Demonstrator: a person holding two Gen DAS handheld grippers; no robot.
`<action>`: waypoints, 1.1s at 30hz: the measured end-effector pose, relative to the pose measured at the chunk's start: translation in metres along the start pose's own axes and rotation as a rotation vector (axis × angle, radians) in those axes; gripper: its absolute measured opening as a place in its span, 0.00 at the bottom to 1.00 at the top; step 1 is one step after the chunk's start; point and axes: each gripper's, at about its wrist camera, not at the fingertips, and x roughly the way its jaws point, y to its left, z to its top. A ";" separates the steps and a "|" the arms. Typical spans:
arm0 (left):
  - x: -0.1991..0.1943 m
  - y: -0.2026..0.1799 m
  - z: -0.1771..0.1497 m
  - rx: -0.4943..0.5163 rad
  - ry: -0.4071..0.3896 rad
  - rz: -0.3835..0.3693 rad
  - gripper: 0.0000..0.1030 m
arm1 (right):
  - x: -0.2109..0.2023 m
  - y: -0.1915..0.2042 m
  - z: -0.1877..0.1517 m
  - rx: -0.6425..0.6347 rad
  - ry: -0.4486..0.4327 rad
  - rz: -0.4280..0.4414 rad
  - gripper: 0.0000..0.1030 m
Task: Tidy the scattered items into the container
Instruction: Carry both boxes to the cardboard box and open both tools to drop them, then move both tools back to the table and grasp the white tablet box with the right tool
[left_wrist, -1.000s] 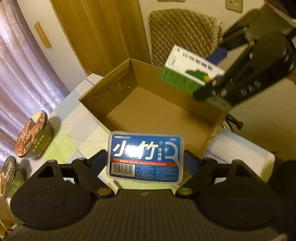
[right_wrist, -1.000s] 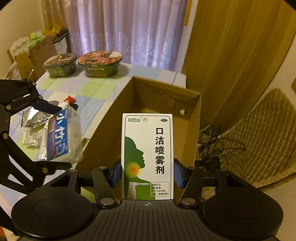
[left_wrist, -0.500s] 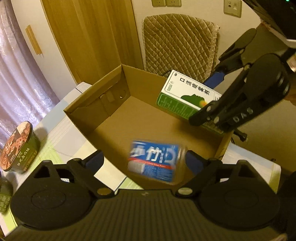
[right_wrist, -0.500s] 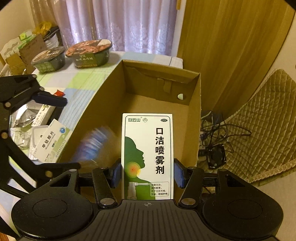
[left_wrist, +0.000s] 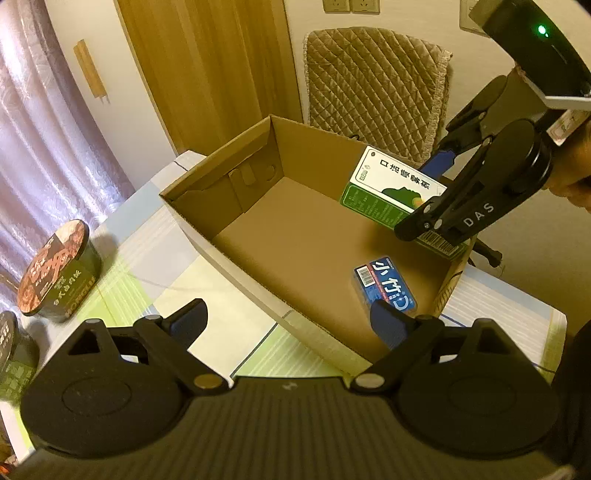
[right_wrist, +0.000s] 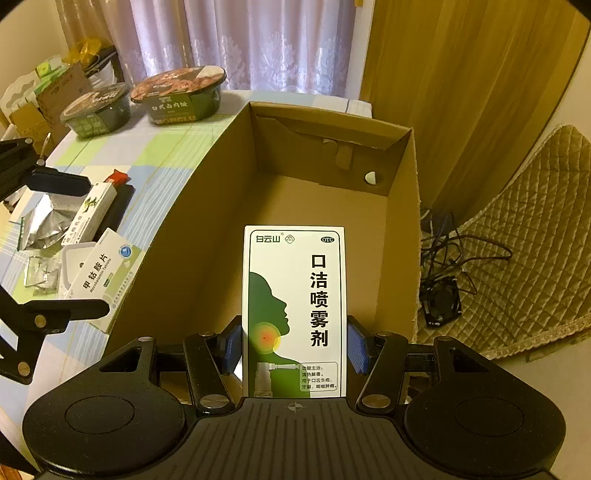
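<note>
One spray box (right_wrist: 294, 310), long axis forward

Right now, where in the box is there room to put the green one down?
Most of the cardboard box floor is bare, from the far wall to the blue floss pack in the near corner. The right gripper holds the green spray box above it.

Quilted chair (left_wrist: 376, 92) stands beside lilac curtains (right_wrist: 240, 44).

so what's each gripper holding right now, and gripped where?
Left gripper: open, holds nothing; the floss pick case lies in the cardboard box. Right gripper: shut on the spray box, pads on its long side edges near the lower end.
</note>
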 end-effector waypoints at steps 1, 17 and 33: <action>-0.001 0.000 0.000 -0.002 -0.001 0.000 0.90 | 0.000 0.000 0.000 0.001 0.000 -0.001 0.57; -0.011 0.003 -0.016 -0.060 -0.001 -0.003 0.92 | -0.015 0.012 -0.001 -0.056 -0.068 -0.036 0.93; -0.067 0.015 -0.053 -0.129 -0.010 0.064 0.94 | -0.057 0.065 -0.002 -0.170 -0.121 -0.065 0.93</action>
